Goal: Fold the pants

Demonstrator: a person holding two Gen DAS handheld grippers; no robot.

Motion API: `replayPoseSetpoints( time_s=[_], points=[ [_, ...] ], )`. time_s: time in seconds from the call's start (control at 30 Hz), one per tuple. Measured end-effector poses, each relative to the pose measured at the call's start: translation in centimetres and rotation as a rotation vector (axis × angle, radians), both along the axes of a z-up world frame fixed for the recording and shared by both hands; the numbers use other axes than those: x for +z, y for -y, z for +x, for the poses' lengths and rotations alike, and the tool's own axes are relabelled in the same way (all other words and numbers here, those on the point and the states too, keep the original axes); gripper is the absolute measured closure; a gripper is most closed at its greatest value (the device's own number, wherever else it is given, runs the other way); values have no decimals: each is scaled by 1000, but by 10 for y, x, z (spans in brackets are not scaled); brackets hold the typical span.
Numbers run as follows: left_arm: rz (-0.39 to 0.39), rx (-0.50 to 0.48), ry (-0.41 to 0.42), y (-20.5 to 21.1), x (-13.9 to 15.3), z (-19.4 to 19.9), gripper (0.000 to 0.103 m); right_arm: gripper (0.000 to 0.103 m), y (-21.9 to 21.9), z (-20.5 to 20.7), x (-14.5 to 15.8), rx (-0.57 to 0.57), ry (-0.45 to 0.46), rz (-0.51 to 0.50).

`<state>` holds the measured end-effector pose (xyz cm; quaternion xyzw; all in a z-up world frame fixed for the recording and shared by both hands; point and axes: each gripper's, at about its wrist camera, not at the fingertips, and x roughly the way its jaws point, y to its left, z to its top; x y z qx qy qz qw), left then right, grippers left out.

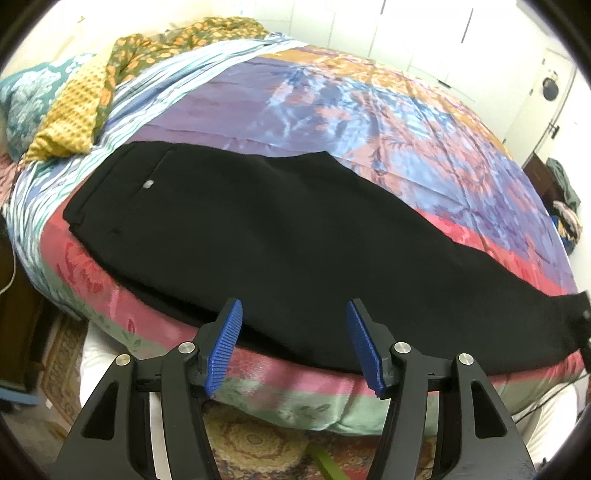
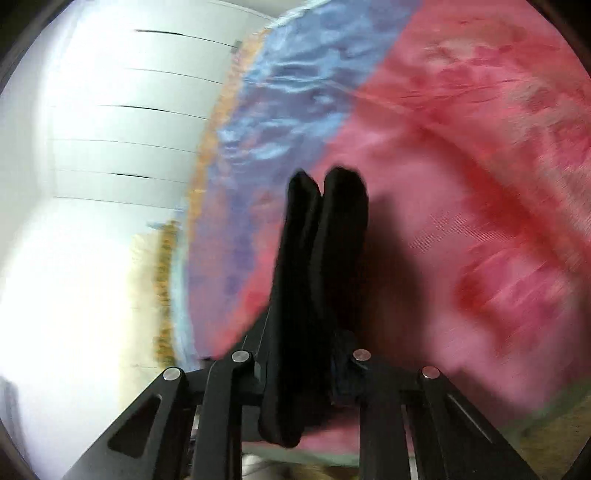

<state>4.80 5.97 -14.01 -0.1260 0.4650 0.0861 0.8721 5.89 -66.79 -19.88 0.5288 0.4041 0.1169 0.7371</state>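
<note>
Black pants (image 1: 280, 236) lie lengthwise along the near edge of the bed, with the waist and a small grey label (image 1: 147, 184) at the left and the leg ends at the far right. My left gripper (image 1: 293, 308) hovers open over the near edge of the pants, and its blue pads (image 1: 225, 343) hold nothing. In the blurred right wrist view, my right gripper (image 2: 314, 347) is shut on the black pants cloth (image 2: 321, 240). Two folds of that cloth stick up between the fingers and hide the fingertips.
A shiny patchwork bedspread (image 1: 332, 110) in pink, purple, blue and orange covers the bed. Yellow and teal pillows (image 1: 62, 122) lie at the back left. White wardrobe doors (image 1: 424, 33) stand behind. A patterned carpet (image 1: 258, 443) lies below, and a clothes pile (image 1: 565, 206) sits at the right.
</note>
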Motion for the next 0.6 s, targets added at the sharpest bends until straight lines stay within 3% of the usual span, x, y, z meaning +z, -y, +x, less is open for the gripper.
replayPoseSetpoints(
  time_s=[0.17, 0.3, 0.37, 0.43, 0.47, 0.53, 0.57, 0.6],
  points=[
    [-38, 25, 14, -7, -2, 1, 42, 82, -78, 14, 46, 70, 153, 144],
    [-60, 34, 28, -13, -1, -3, 42, 82, -190, 40, 64, 184, 203, 225],
    [-70, 40, 32, -17, 0, -5, 42, 82, -253, 52, 65, 266, 206, 189],
    [-82, 47, 35, -24, 0, -8, 41, 81, -325, 58, 62, 356, 221, 90],
    [-89, 50, 34, -27, 0, -8, 41, 74, -361, 59, 59, 420, 230, 14],
    [-119, 57, 22, -36, -2, -9, 34, 45, -436, 55, 54, 594, 264, -314],
    [-132, 57, 11, -41, -3, -10, 33, 21, -470, 48, 49, 697, 292, -496],
    [-144, 54, 7, -44, -2, -11, 33, 19, -494, 34, 45, 792, 328, -658]
  ],
)
